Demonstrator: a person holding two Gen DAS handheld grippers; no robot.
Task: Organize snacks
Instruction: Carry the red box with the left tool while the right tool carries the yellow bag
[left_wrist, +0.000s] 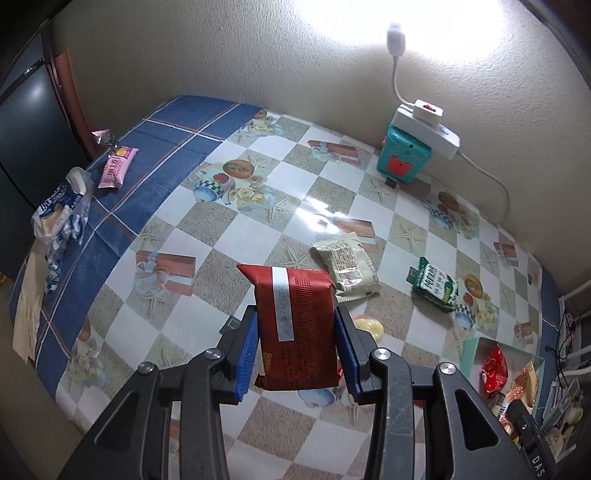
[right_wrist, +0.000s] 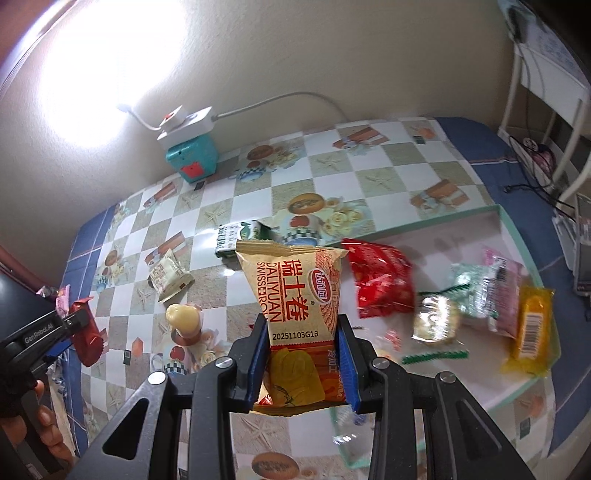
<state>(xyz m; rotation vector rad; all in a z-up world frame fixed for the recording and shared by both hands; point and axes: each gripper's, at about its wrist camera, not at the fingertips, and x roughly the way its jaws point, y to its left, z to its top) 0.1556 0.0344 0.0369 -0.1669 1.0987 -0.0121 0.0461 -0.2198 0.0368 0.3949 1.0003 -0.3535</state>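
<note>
The left gripper (left_wrist: 297, 345) clamps one red snack pack (left_wrist: 295, 328); the right gripper (right_wrist: 303, 356) pinches one Swiss roll pack (right_wrist: 295, 295) beside the tray (right_wrist: 495, 218). Left of the tray lie one cream packet (right_wrist: 168, 275), one green packet (right_wrist: 236, 238) and one yellow jelly cup (right_wrist: 183, 319).

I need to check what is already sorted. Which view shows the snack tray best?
The right wrist view: the tray shows nearly whole, with red, green, pink and yellow packets inside. The left wrist view catches only one corner of it at its lower right edge.
</note>
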